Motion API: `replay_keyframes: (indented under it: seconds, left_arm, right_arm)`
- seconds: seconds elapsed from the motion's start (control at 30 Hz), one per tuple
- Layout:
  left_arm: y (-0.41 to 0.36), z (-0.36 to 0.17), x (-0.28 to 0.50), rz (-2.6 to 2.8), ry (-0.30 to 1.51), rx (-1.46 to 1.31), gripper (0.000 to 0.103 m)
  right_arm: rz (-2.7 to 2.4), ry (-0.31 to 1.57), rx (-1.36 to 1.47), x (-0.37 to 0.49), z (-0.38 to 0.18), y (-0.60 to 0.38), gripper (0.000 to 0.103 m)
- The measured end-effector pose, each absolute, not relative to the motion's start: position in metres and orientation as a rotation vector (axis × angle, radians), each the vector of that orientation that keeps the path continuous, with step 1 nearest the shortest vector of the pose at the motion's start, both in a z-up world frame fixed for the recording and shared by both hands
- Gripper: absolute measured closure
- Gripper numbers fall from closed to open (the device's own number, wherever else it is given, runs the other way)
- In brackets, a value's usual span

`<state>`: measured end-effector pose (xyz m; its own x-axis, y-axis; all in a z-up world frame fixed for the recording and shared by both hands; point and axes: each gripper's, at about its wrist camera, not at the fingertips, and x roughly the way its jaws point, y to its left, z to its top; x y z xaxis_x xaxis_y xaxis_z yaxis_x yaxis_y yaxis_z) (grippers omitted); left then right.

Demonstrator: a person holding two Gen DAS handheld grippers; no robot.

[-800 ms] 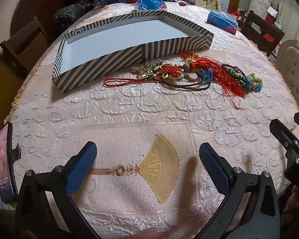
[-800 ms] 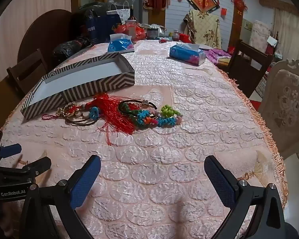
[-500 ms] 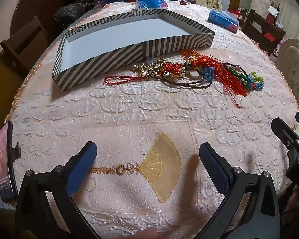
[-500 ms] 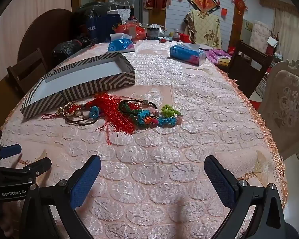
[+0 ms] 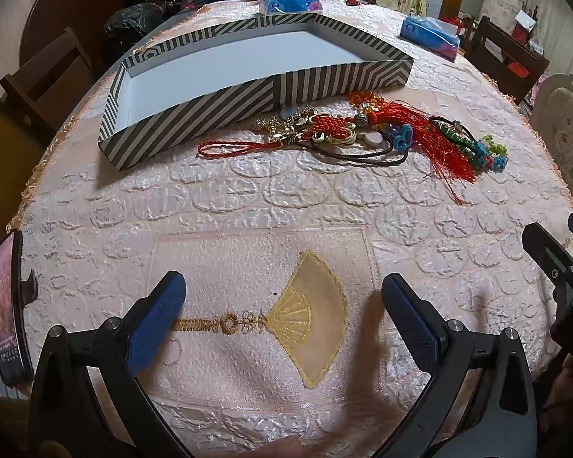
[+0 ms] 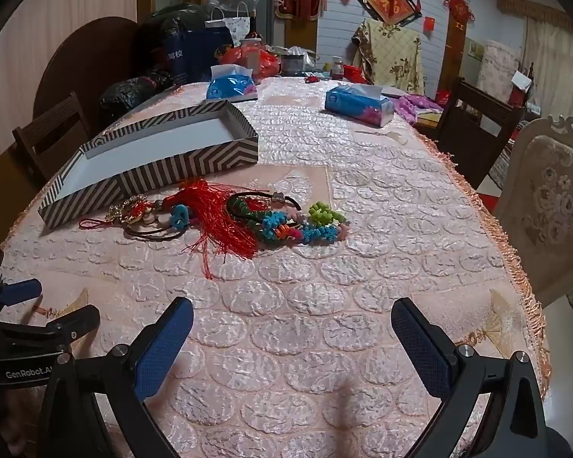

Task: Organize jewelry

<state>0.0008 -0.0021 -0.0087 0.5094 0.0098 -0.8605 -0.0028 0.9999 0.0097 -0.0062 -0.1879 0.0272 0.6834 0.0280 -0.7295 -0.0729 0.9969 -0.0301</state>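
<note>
A pile of jewelry [image 5: 363, 133] lies on the pink tablecloth in front of a striped shallow box [image 5: 195, 110] with a white, empty inside. The pile holds a red knot charm with gold ornament [image 5: 324, 131], a red tassel [image 6: 221, 217], black cords and blue-green bead bracelets [image 6: 309, 229]. The box also shows in the right wrist view [image 6: 152, 171]. My left gripper [image 5: 282, 313] is open and empty, near the table's front edge over an embroidered fan. My right gripper [image 6: 292, 337] is open and empty, well short of the pile.
Two blue tissue packs [image 6: 357, 105] [image 6: 231, 86] lie farther back on the table. Bags and clutter stand at the far end. Dark wooden chairs [image 6: 473, 129] and a cushioned chair [image 6: 550, 206] stand around the table. A phone [image 5: 7, 305] is at the left edge.
Both grippers have edged slightly forward toward the jewelry; the pile and box sit a little lower in view. Both stay open and empty.
</note>
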Motion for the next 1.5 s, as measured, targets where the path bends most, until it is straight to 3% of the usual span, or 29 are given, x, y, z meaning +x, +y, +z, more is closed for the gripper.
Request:
replay_keyframes:
  seconds: [1.5]
  left_arm:
    - [-0.0046,-0.014,-0.0006,0.018,1.058,0.007,0.0]
  right_arm:
    - [0.068,0.818,-0.057,-0.006,0.0289,-0.1841,0.0]
